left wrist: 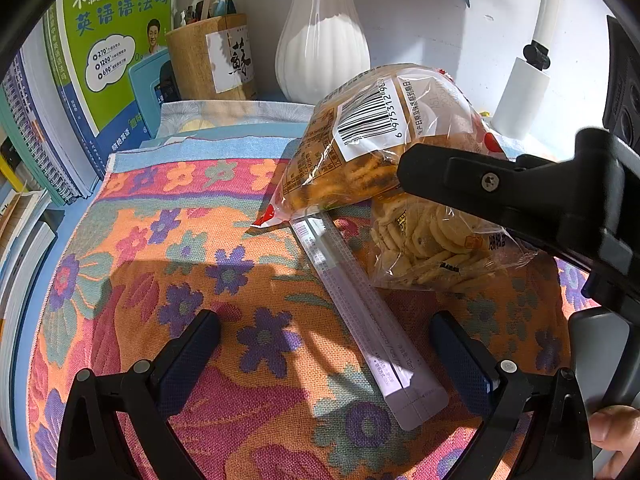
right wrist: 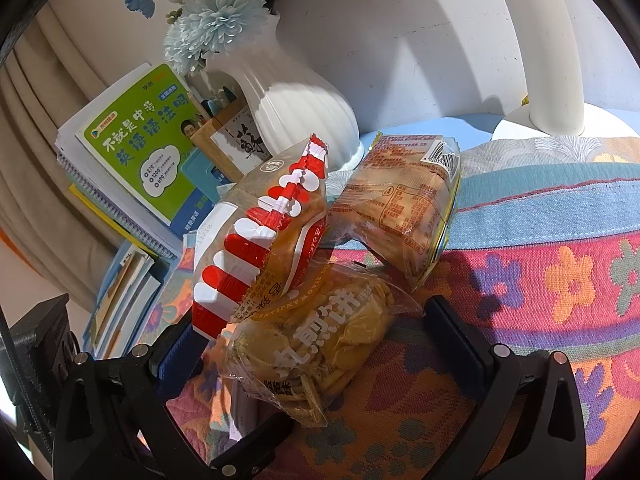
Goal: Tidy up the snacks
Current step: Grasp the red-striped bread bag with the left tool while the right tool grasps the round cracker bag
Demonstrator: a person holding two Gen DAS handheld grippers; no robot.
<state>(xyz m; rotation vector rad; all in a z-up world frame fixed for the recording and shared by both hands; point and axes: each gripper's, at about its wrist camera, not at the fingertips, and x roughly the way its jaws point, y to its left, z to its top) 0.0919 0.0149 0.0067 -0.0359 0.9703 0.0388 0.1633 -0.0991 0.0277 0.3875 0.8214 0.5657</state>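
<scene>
A long lilac stick packet [left wrist: 360,308] lies slantwise on the flowered cloth [left wrist: 180,248], and my left gripper [left wrist: 324,316] stands open around its near half without touching it. Past the packet, a red-and-white striped snack bag [left wrist: 360,140] leans on a clear bag of round crackers [left wrist: 432,248]. One finger of my right gripper [left wrist: 460,184] reaches over both bags from the right. In the right wrist view my right gripper [right wrist: 312,320] is open, with the cracker bag [right wrist: 320,344] between its jaws. The striped bag [right wrist: 260,240] rests against the left finger. A third orange bag [right wrist: 400,208] lies behind.
A white vase [left wrist: 320,48], a wooden pen holder [left wrist: 208,56] and leaning books [left wrist: 104,60] line the back and left. A white lamp post [right wrist: 548,60] stands at the back right. A person's thumb [left wrist: 612,428] shows at the lower right.
</scene>
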